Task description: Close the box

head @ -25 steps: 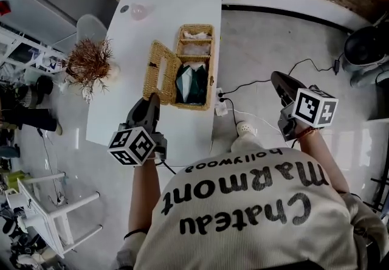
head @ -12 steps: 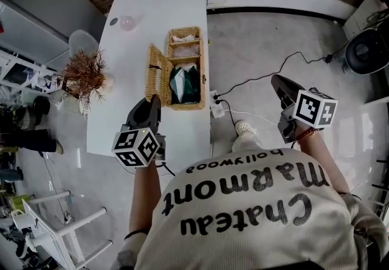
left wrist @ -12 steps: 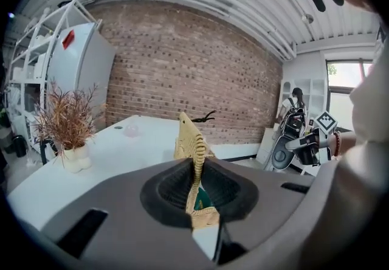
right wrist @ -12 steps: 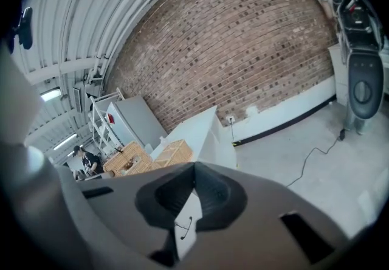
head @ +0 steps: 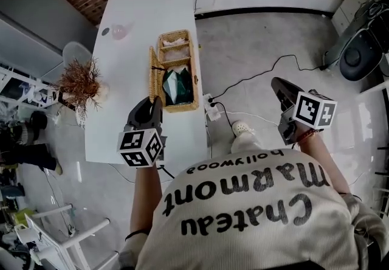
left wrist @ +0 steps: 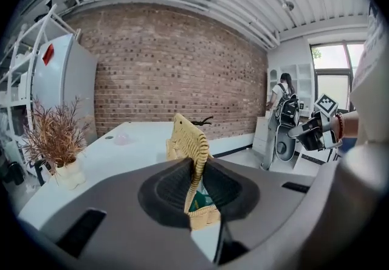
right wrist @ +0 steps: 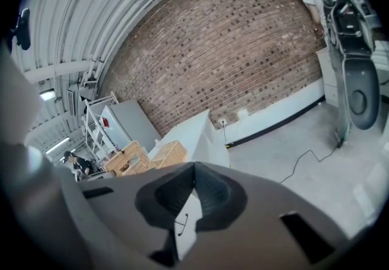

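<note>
A wicker box (head: 179, 74) stands on the white table (head: 130, 50), with dark green contents (head: 175, 85) inside. Its lid (head: 154, 73) stands nearly upright along the left side. My left gripper (head: 155, 102) hovers just short of the box's near end, in line with the lid (left wrist: 188, 141). Its jaws are opening and nothing is between them. My right gripper (head: 278, 84) hangs over the floor to the right of the table, shut and empty. In the right gripper view the box (right wrist: 167, 153) sits far off to the left.
A potted dried plant (head: 80, 83) stands at the table's left edge and a small pink thing (head: 119, 31) at its far end. On the floor lie a power strip (head: 211, 110) and a cable (head: 267, 74). A white chair (head: 61, 232) is at lower left.
The head view has swung, so the table and box sit further left and up in frame. The lid looks narrower and more upright than before. Both grippers keep their places in the frame.
</note>
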A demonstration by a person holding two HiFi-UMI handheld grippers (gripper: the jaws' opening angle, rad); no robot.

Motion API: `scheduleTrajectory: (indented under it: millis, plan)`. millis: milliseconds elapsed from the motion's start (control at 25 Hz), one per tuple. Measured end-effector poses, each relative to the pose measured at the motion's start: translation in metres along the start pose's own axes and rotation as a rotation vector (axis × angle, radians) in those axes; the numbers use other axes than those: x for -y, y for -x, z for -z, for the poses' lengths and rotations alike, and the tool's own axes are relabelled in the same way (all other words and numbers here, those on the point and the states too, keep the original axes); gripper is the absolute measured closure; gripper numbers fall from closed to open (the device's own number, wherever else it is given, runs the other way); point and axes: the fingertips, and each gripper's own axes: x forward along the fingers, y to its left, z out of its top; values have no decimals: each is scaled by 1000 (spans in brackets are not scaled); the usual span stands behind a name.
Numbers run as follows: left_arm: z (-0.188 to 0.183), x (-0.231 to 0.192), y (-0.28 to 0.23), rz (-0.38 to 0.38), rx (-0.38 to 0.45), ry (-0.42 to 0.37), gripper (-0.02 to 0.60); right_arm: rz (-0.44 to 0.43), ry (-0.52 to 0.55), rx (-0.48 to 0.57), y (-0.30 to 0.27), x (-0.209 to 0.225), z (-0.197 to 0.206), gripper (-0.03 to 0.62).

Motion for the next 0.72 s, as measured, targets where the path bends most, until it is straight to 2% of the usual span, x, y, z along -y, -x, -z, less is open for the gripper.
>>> scheduleTrajectory:
  millis: [360, 560, 720]
  plan:
    - [4, 15, -4, 26, 4, -36, 508, 32, -3, 25, 22, 8, 2, 591]
    - [5, 19, -5, 41, 11, -15, 495, 42, -4, 30, 30, 10, 4, 591]
    - [7, 24, -8, 42, -7, -74, 494, 48, -8, 31, 33, 11, 5, 591]
